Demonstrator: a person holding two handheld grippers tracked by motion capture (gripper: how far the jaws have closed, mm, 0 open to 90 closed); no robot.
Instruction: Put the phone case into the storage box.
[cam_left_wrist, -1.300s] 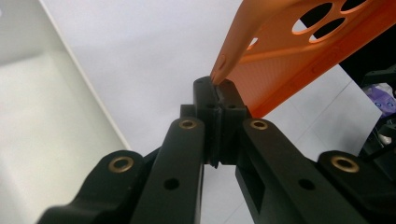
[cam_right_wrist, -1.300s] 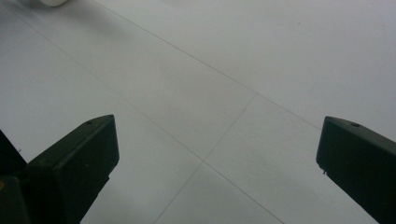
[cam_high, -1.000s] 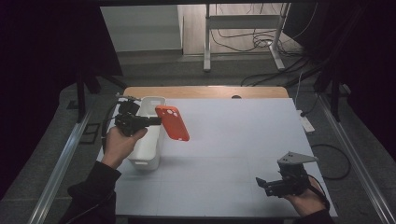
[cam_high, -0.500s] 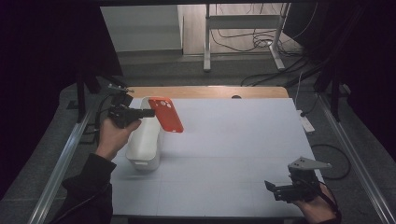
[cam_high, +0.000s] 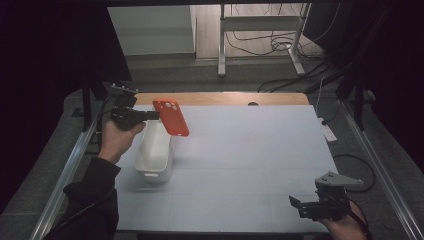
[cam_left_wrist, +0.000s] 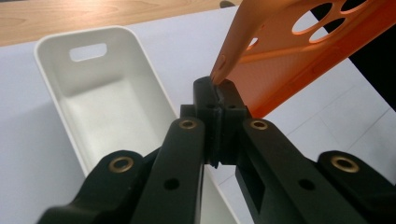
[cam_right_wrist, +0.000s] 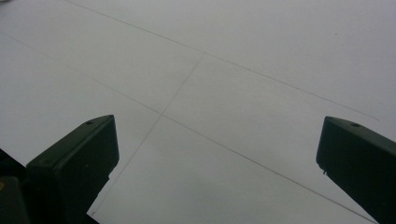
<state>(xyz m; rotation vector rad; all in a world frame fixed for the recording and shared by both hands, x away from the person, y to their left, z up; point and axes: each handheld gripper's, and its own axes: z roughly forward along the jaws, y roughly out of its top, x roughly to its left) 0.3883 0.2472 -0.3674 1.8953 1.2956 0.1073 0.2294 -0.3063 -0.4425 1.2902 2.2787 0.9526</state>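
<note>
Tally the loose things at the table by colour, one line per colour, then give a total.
Orange: 1, the phone case, held up by the left gripper above the table.
White: 1, the tray, standing on the table with nothing in it.
Total: 2.

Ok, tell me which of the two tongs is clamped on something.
The left tongs: shut on an edge of the orange plastic phone case. The right tongs stand wide open over the bare white table.
</note>
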